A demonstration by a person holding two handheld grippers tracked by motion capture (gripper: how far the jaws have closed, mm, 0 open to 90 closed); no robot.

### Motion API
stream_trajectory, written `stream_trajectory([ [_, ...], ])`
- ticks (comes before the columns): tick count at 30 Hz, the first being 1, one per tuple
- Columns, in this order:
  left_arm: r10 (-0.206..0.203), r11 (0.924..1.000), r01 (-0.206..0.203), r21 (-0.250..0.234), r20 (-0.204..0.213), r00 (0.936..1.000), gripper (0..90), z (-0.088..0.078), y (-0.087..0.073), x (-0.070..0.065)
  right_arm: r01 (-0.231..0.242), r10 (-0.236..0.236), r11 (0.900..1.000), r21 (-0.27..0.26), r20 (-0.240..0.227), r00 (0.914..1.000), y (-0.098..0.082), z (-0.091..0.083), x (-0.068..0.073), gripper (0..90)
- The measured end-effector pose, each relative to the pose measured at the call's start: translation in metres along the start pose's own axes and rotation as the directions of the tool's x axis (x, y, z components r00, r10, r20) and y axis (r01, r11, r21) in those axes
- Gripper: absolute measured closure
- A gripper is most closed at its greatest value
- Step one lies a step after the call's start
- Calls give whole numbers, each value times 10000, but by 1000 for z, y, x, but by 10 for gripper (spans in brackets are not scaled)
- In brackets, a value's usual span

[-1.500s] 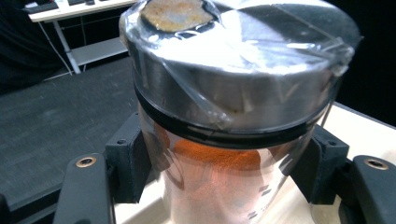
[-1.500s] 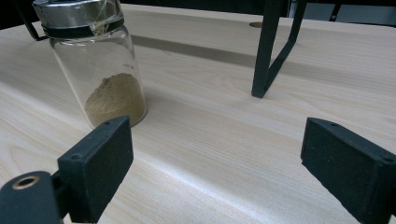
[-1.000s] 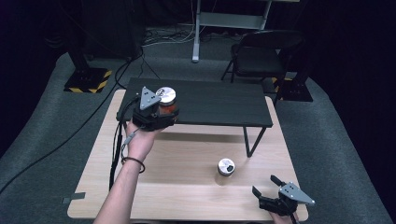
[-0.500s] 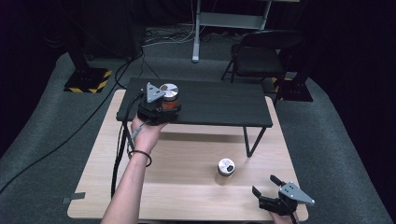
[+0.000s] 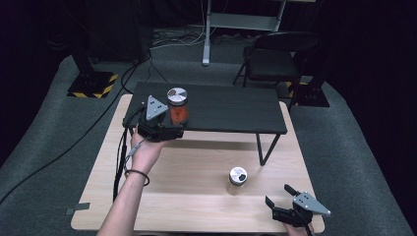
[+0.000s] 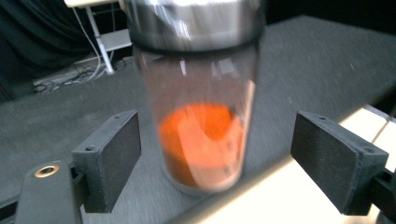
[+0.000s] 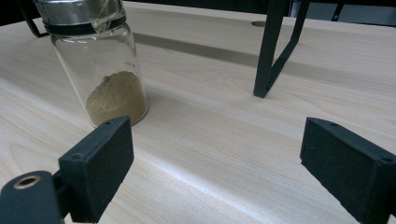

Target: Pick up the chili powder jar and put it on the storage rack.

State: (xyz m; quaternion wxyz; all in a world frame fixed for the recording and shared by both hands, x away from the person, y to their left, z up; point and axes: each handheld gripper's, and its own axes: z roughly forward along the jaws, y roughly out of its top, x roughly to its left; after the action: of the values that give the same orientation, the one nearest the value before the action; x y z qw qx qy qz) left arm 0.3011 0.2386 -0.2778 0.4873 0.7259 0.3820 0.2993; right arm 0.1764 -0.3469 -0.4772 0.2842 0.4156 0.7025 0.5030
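A glass jar of orange powder [image 5: 177, 105] with a metal lid stands upright near the front edge of the black raised shelf [image 5: 231, 108]. My left gripper [image 5: 175, 121] is open just in front of it. In the left gripper view the jar [image 6: 201, 135] stands between the wide-spread pads [image 6: 112, 156], touching neither. A second jar with tan powder [image 5: 238, 176] stands on the wooden table [image 5: 187, 196]. My right gripper [image 5: 278, 195] rests open at the table's front right corner. In the right gripper view that jar [image 7: 100, 70] stands ahead and left of the jaws.
The shelf's thin black leg [image 5: 263, 147] comes down on the table right of the tan jar, and it rises ahead in the right gripper view [image 7: 271, 51]. The left gripper's cable [image 5: 119, 157] runs along the table's left side. A folding chair [image 5: 270, 59] stands behind the table.
My left gripper has drawn back toward the person and slightly left, while the orange jar stays standing on the shelf. The right gripper has not moved.
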Motion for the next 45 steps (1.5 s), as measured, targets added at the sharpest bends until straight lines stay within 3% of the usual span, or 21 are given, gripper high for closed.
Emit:
stream_trajectory([
  [13,578,9981,-575,-223,116,9983,150,-32,-70,2,48,-48,10000,1,47,10000,0,0,2,84],
  [15,498,9987,-497,-143,108,9987,150,-36,-89,3,57,-57,10000,22,56,10000,0,0,3,82],
  [16,498,9987,-497,-143,108,9987,151,-36,-89,3,57,-57,10000,22,56,10000,0,0,3,82],
  [17,344,9993,-343,-149,118,9993,151,-39,-101,5,66,-66,10000,22,60,10000,0,0,3,82],
  [18,344,9993,-343,-149,118,9993,150,-39,-101,5,66,-66,10000,22,60,10000,0,0,3,82],
  [23,156,9996,-154,-217,92,9998,151,-45,-132,5,45,-46,10000,7,57,10000,0,0,3,82],
  [25,98,9997,-95,-205,162,9998,151,-46,-141,6,45,-45,10000,11,55,10000,0,0,3,82],
  [28,389,9992,-388,-72,110,9992,149,-49,-153,2,23,-24,10000,17,48,10000,0,0,2,82],
  [35,596,9980,-599,215,120,9981,134,-53,-182,-2,1,-1,10000,-3,53,10000,0,0,2,82],
  [39,349,9993,-348,149,-19,9994,104,-56,-204,-1,-7,7,10000,-6,53,10000,0,0,2,82],
  [45,132,9999,-132,-22,-239,9996,75,-60,-222,-2,23,-23,10000,8,60,10000,0,0,3,83],
])
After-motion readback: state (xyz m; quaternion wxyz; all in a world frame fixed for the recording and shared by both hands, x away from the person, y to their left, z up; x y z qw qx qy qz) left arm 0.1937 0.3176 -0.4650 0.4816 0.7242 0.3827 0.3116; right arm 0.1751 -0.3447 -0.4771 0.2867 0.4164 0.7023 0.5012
